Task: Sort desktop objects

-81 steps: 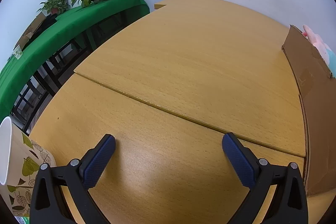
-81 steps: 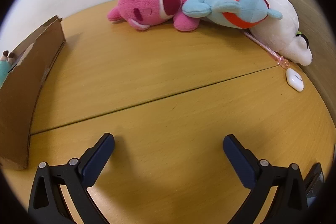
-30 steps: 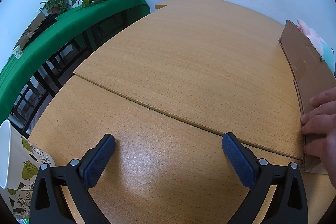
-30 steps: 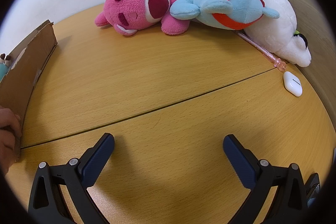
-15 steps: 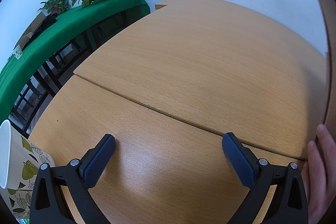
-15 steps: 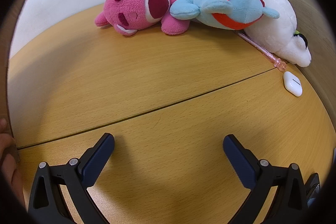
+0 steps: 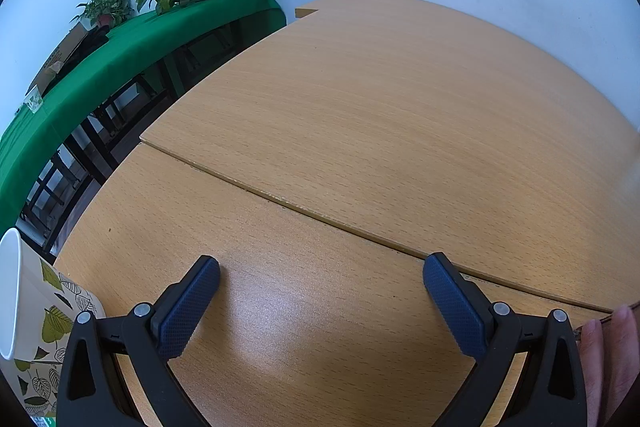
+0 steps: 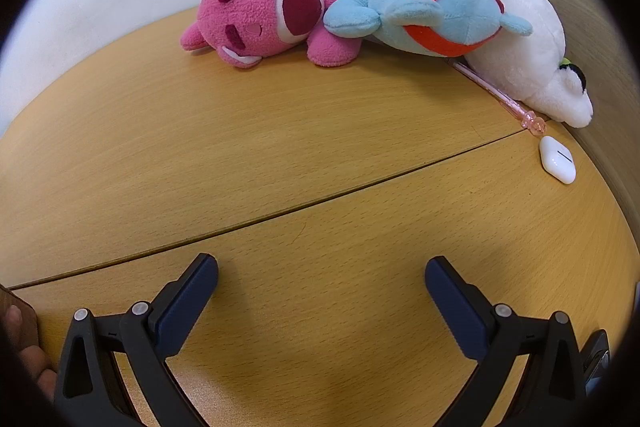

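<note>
Right now both claws are resting low over the wooden desk [image 8: 280, 155] with nothing between their pads: the left gripper [image 7: 320, 291] is standing wide apart, and the right gripper [image 8: 322, 291] is spread just as wide. Sorting proper is not yet starting, by the look of it.

Ahead of the right claw, well apart from it at the far edge, a pink plush [image 8: 264, 15], a blue plush [image 8: 432, 7] and a white plush [image 8: 536, 67] are lying heaped against each other. To its far right, a pink pen [image 8: 500, 95] is poking out from under the white plush, with a small white earbud case [image 8: 557, 159] lying just beyond its tip.

Beside the left claw's left finger, a leaf-patterned paper cup [image 7: 36, 311] is standing; whether anything is inside is hidden. No sorting bin is showing.

Bare fingers [image 7: 608, 355] are intruding at the edge between the claws. The next move likely calls for the right claw reaching forward to one item.
</note>
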Demonstrator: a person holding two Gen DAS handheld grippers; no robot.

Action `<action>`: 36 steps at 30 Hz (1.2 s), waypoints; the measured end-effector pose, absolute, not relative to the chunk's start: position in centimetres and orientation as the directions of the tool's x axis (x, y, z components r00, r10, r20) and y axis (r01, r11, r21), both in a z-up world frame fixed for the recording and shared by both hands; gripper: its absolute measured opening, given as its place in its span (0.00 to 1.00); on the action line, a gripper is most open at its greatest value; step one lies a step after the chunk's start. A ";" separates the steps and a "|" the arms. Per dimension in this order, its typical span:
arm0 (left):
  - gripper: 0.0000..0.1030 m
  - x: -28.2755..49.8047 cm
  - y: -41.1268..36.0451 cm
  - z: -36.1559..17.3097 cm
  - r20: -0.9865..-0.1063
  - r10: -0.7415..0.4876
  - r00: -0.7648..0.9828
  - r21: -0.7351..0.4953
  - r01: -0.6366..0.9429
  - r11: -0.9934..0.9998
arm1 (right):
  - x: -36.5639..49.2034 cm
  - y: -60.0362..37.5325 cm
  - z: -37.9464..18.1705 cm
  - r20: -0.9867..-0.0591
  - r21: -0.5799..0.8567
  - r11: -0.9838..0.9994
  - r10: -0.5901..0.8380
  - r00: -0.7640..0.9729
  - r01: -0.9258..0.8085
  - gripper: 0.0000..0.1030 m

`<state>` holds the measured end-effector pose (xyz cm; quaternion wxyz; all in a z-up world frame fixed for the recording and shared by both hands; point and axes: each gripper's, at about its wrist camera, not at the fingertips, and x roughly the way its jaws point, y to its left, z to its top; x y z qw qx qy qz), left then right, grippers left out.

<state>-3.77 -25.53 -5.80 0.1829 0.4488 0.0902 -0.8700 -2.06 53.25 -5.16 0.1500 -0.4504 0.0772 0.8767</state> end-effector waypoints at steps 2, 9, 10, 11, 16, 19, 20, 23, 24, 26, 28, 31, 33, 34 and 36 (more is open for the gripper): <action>1.00 -3.8 -25.6 -5.8 -0.814 -0.237 -0.530 0.007 0.399 -0.917 | -2.2 53.2 -5.2 -0.813 0.000 -0.943 0.193 -0.549 -0.333 1.00; 1.00 -3.8 -25.6 -5.8 -0.814 -0.238 -0.530 0.007 0.400 -0.917 | -2.4 53.3 -5.3 -0.813 0.001 -0.943 0.193 -0.549 -0.333 1.00; 1.00 -3.8 -25.5 -5.8 -0.814 -0.238 -0.530 0.007 0.400 -0.916 | -2.4 53.3 -5.3 -0.813 0.001 -0.943 0.193 -0.549 -0.333 1.00; 1.00 -3.8 -25.6 -5.8 -0.814 -0.238 -0.530 0.007 0.400 -0.917 | -2.3 53.3 -5.2 -0.813 0.001 -0.943 0.193 -0.549 -0.333 1.00; 1.00 -3.8 -25.5 -5.8 -0.814 -0.238 -0.529 0.007 0.400 -0.916 | -2.4 53.3 -5.3 -0.813 0.001 -0.943 0.193 -0.550 -0.333 1.00; 1.00 -3.8 -25.5 -5.8 -0.814 -0.238 -0.530 0.007 0.400 -0.916 | -2.4 53.3 -5.3 -0.813 0.001 -0.943 0.193 -0.550 -0.333 1.00; 1.00 -3.8 -25.6 -5.7 -0.814 -0.238 -0.530 0.007 0.400 -0.916 | -2.3 53.3 -5.3 -0.813 0.001 -0.943 0.193 -0.550 -0.333 1.00; 1.00 -3.8 -25.6 -5.7 -0.814 -0.238 -0.530 0.007 0.401 -0.916 | -2.4 53.3 -5.3 -0.813 0.001 -0.943 0.193 -0.550 -0.333 1.00; 1.00 -3.8 -25.5 -5.7 -0.814 -0.238 -0.530 0.007 0.401 -0.916 | -2.4 53.3 -5.4 -0.813 0.001 -0.943 0.193 -0.550 -0.333 1.00; 1.00 -3.8 -25.5 -5.8 -0.814 -0.238 -0.530 0.007 0.401 -0.916 | -2.4 53.3 -5.3 -0.813 0.001 -0.943 0.193 -0.550 -0.333 1.00; 1.00 -3.8 -25.5 -5.8 -0.814 -0.238 -0.530 0.007 0.401 -0.916 | -2.4 53.3 -5.4 -0.813 0.001 -0.943 0.193 -0.550 -0.333 1.00; 1.00 -3.8 -25.5 -5.8 -0.814 -0.238 -0.530 0.007 0.401 -0.916 | -2.4 53.3 -5.4 -0.812 0.001 -0.943 0.193 -0.550 -0.333 1.00; 1.00 -3.8 -25.5 -5.7 -0.814 -0.238 -0.530 0.007 0.401 -0.916 | -2.4 53.3 -5.4 -0.812 0.001 -0.943 0.193 -0.550 -0.333 1.00; 1.00 -3.8 -25.5 -5.8 -0.814 -0.239 -0.530 0.007 0.401 -0.916 | -2.4 53.3 -5.4 -0.812 0.001 -0.943 0.193 -0.550 -0.333 1.00; 1.00 -3.8 -25.5 -5.7 -0.814 -0.239 -0.530 0.007 0.401 -0.916 | -2.4 53.3 -5.4 -0.812 0.001 -0.943 0.193 -0.550 -0.333 1.00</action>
